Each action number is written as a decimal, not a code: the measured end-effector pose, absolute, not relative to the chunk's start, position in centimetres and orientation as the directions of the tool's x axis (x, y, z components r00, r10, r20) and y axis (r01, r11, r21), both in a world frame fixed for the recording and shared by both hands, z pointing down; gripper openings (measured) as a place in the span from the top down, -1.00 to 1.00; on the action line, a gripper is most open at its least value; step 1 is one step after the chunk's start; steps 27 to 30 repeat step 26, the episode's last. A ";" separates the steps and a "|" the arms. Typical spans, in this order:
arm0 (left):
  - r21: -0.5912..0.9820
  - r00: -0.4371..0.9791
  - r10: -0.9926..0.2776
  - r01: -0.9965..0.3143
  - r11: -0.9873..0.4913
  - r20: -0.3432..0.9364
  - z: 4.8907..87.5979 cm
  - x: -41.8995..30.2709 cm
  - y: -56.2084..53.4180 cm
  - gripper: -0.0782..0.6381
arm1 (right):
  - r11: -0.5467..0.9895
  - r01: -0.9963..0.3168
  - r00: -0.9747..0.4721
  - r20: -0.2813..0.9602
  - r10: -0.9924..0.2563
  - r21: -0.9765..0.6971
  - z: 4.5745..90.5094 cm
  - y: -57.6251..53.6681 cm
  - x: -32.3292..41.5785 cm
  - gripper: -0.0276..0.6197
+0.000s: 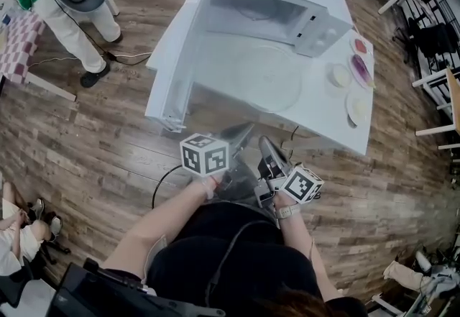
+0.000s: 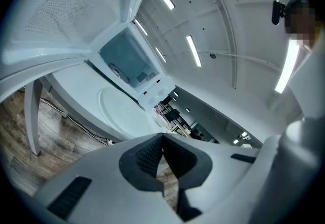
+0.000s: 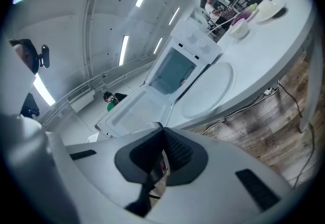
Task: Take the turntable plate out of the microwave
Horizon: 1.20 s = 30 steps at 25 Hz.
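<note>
Now we hold both grippers pressed together, with nothing pinched in either. The left gripper (image 2: 162, 136) and the right gripper (image 3: 161, 127) sit close side by side, just off the near edge of the bench (image 1: 338, 125) and over the wooden floor (image 1: 100, 157).

Ahead of us the turntable plate (image 1: 262, 78) lies flat on the bench, outside the microwave (image 1: 277, 10). It is directly before the open cavity, near the bench's front edge, and apart from both grippers.

The microwave door (image 1: 172, 67) stands swung out on our left and reaches past the plate toward us. Its free end is near the left gripper, so that side is walled off. On the right, the bench top is bare between the plate and a group of small dishes (image 1: 356, 71) by the right edge. The floor to the left of the door lies open, and a person (image 1: 72, 6) stands there, well apart from us.
</note>
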<state>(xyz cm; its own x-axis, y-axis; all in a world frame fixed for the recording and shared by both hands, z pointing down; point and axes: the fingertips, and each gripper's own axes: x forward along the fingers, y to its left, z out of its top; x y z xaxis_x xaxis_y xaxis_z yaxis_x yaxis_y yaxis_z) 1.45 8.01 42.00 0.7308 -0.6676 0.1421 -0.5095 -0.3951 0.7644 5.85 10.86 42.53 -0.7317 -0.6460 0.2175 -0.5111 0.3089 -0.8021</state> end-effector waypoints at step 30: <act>0.795 0.749 -0.634 -0.498 -0.347 0.193 43.9 3.9 6.2 0.75 | 0.231 -0.558 -0.664 0.263 -0.700 -0.797 43.6 8.3 9.7 0.85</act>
